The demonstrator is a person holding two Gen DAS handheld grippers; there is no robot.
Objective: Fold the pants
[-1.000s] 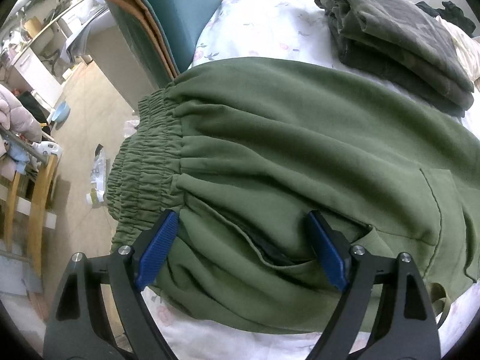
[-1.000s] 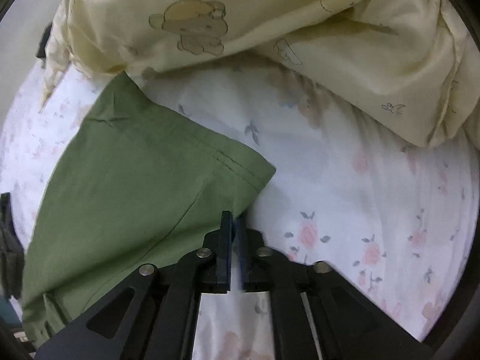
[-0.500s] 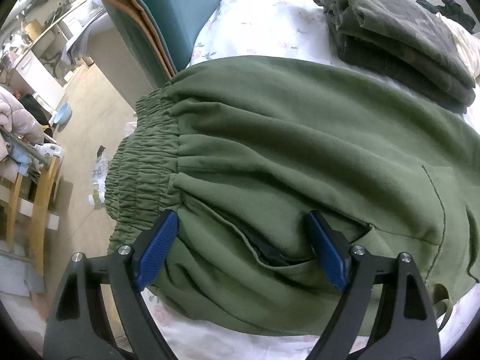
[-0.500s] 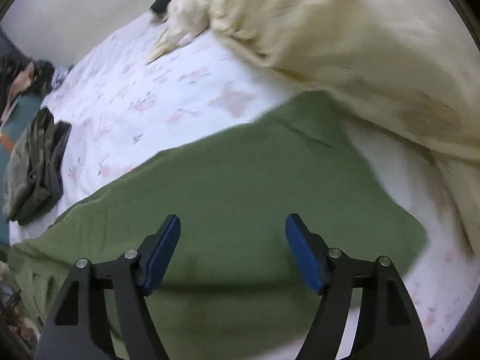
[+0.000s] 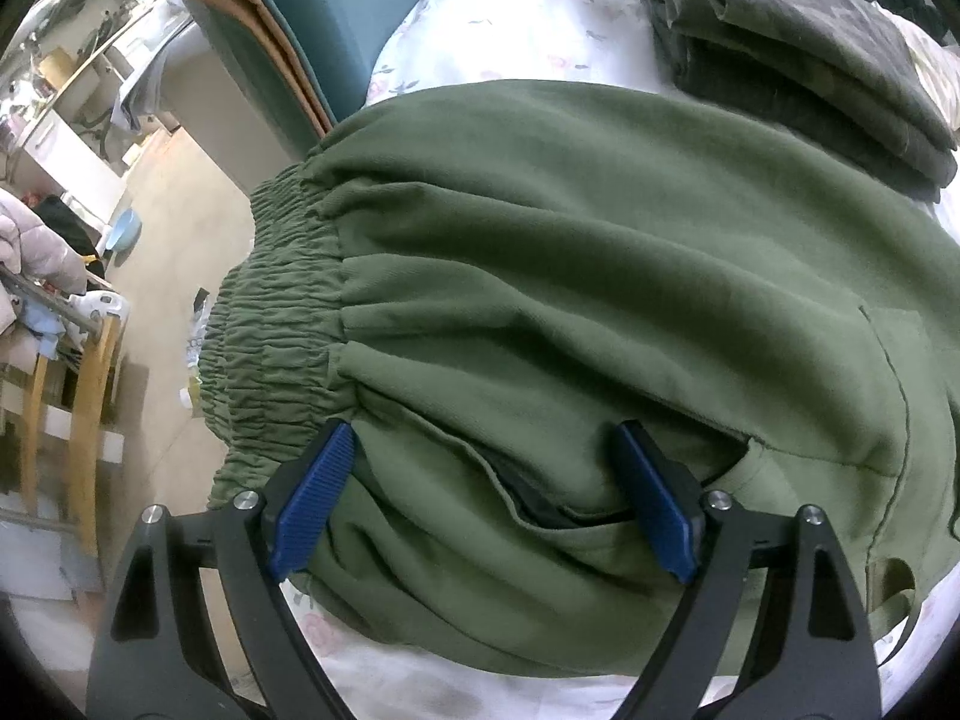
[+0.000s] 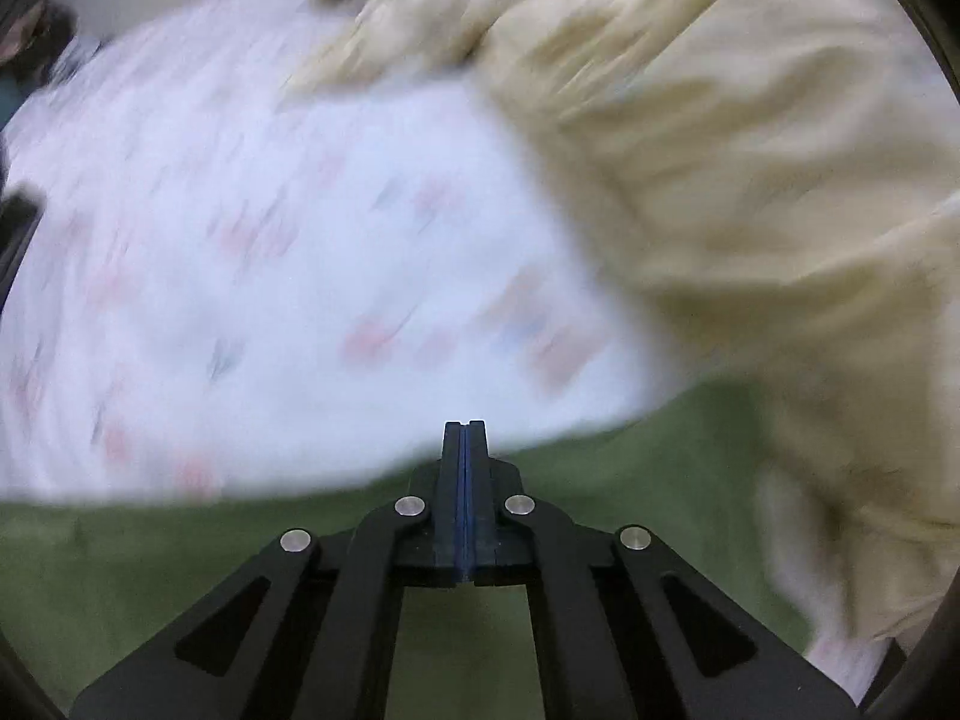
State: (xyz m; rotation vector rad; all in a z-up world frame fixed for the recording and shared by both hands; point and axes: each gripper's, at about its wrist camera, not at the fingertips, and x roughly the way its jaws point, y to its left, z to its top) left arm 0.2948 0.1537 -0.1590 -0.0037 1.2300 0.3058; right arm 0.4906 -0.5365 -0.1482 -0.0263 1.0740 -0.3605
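Olive green pants [image 5: 588,276] lie spread on a floral bedsheet [image 5: 516,18], with the elastic waistband [image 5: 276,324] at the left over the bed's edge. My left gripper [image 5: 483,438] is open just above them. Its blue pads [image 5: 312,504] stand either side of the side pocket opening and do not press the cloth. In the blurred right wrist view, my right gripper [image 6: 465,429] is shut, its tips at the border between the pants leg [image 6: 180,546] and the sheet [image 6: 270,240]. Whether cloth is pinched there, I cannot tell.
A folded dark camouflage garment [image 5: 798,54] lies on the sheet beyond the pants. A teal headboard [image 5: 336,6] stands at the far left. Floor, a wooden chair [image 5: 84,408] and clutter lie beyond the bed's edge. A cream quilt [image 6: 750,150] is heaped right of the pants leg.
The right gripper swept across the pants leg, opened wide over it half a second ago, and is now shut at its far edge. The left gripper has stayed put, open.
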